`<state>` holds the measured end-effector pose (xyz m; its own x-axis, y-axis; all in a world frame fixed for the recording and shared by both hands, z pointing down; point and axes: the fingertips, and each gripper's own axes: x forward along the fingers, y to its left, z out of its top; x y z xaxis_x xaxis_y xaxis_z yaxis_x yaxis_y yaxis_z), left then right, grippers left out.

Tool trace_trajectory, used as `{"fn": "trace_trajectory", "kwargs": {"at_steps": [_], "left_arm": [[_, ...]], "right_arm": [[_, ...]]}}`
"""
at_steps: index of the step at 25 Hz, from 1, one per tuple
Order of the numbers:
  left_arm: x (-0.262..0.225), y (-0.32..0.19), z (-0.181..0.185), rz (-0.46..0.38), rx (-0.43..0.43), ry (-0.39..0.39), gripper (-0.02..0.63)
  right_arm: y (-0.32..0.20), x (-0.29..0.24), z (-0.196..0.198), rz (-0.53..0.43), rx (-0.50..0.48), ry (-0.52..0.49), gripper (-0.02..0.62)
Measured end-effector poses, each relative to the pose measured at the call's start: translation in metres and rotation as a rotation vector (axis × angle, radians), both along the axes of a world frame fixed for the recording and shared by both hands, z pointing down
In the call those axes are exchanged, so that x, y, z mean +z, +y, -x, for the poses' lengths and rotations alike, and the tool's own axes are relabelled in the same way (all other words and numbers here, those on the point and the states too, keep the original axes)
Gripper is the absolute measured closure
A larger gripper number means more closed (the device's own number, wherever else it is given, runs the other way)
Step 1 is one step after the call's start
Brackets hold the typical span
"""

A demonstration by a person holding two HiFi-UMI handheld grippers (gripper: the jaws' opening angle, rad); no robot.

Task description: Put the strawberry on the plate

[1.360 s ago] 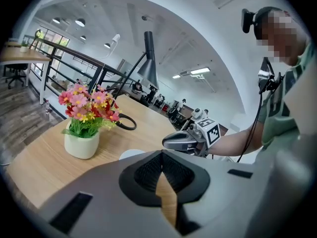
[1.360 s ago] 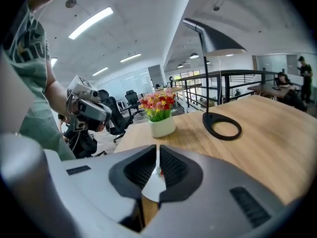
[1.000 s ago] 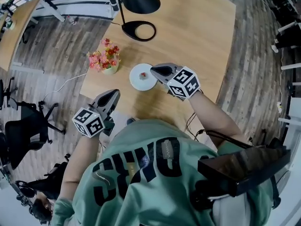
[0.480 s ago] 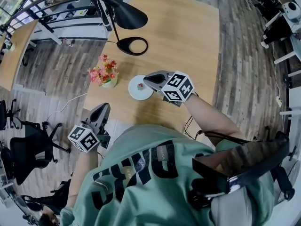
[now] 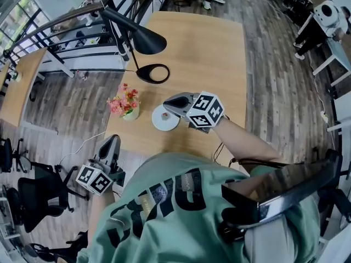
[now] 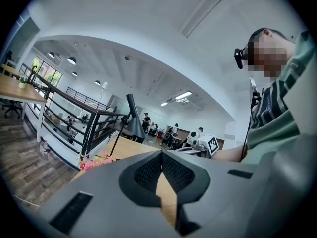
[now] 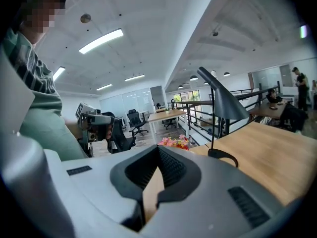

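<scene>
A small red strawberry (image 5: 164, 115) lies on the white plate (image 5: 159, 123) on the wooden table (image 5: 208, 53), near its front edge. My right gripper (image 5: 168, 102) hovers just right of and above the plate, shut and empty; in the right gripper view its pads (image 7: 166, 162) meet at the tip. My left gripper (image 5: 113, 141) hangs off the table's front left edge, over the floor, well apart from the plate. It is shut with nothing between its fingers (image 6: 151, 170). Neither the plate nor the strawberry shows in the gripper views.
A small pot of pink flowers (image 5: 126, 104) stands left of the plate. A black desk lamp (image 5: 140, 37) with a ring base (image 5: 153, 73) stands behind it. Office chairs (image 5: 38, 193) and a railing (image 5: 66, 64) lie to the left.
Both grippers have risen. The left one has drawn back from the table edge towards the person. The strawberry stays on the plate.
</scene>
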<state>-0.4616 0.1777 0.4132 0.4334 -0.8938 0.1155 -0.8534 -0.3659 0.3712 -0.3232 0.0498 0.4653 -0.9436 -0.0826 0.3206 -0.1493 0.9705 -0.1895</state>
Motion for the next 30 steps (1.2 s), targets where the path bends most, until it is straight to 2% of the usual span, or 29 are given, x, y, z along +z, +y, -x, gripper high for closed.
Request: {"fn": "trace_trajectory", "kwargs": {"at_steps": [7,14,26,30], "left_arm": [[-0.027,0.011,-0.001,-0.073,0.026,0.009,0.601],[-0.034,0.029,-0.009,-0.105,0.103,0.000,0.601],[-0.007,0.072,-0.012,-0.050,0.209,0.022,0.601],[0.000,0.074,-0.016,-0.030,0.212,0.025,0.601]], "right_arm": [[0.016,-0.041,-0.006,-0.064,0.010,-0.037,0.586],[0.038,-0.065,-0.020,-0.089,0.073,-0.067,0.586],[0.086,-0.053,-0.043,-0.050,0.199,-0.059,0.588],[0.097,-0.048,-0.048,-0.039,0.189,-0.055,0.587]]}}
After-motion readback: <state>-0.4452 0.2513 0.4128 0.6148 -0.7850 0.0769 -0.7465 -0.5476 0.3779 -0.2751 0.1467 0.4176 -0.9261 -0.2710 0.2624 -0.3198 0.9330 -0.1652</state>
